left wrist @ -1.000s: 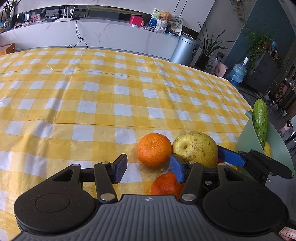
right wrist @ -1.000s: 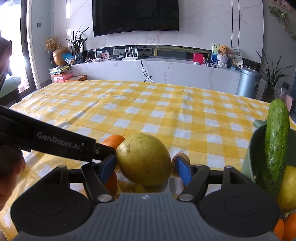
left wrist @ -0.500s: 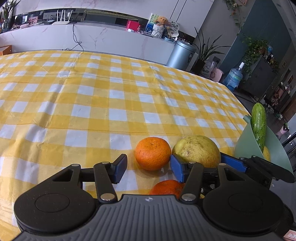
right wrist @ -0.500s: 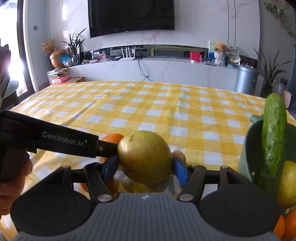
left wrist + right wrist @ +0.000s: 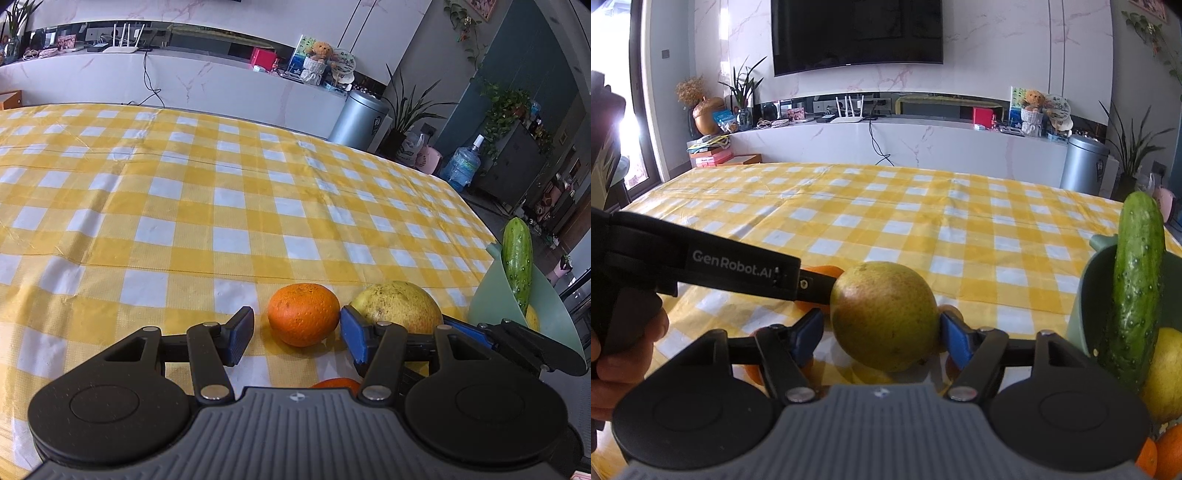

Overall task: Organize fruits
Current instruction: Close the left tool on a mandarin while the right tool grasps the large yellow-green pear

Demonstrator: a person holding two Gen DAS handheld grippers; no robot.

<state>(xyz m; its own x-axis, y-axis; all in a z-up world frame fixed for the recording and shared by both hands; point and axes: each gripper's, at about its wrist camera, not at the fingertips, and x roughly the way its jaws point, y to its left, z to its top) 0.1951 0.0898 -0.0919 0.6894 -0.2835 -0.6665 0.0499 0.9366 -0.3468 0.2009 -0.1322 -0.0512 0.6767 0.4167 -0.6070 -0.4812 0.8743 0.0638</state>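
Checked yellow tablecloth [image 5: 229, 206], fruit clustered near front edge. Green bowl [image 5: 1082, 295] at right already holds cucumber [image 5: 1137, 291], lemon [image 5: 1167, 373], oranges at bottom corner [image 5: 1167, 450]. Left on cloth: pear [image 5: 884, 314], orange [image 5: 303, 309], second orange [image 5: 338, 382] partly hidden.

Right tongs [image 5: 881, 338] bracket pear; jaws just opened a little, right pad touching, left pad showing a sliver of gap. Firm grip: cannot tell.

Left tongs [image 5: 297, 332] half open, empty, orange just ahead.

Judgement: sorting partly done; three fruits remain.
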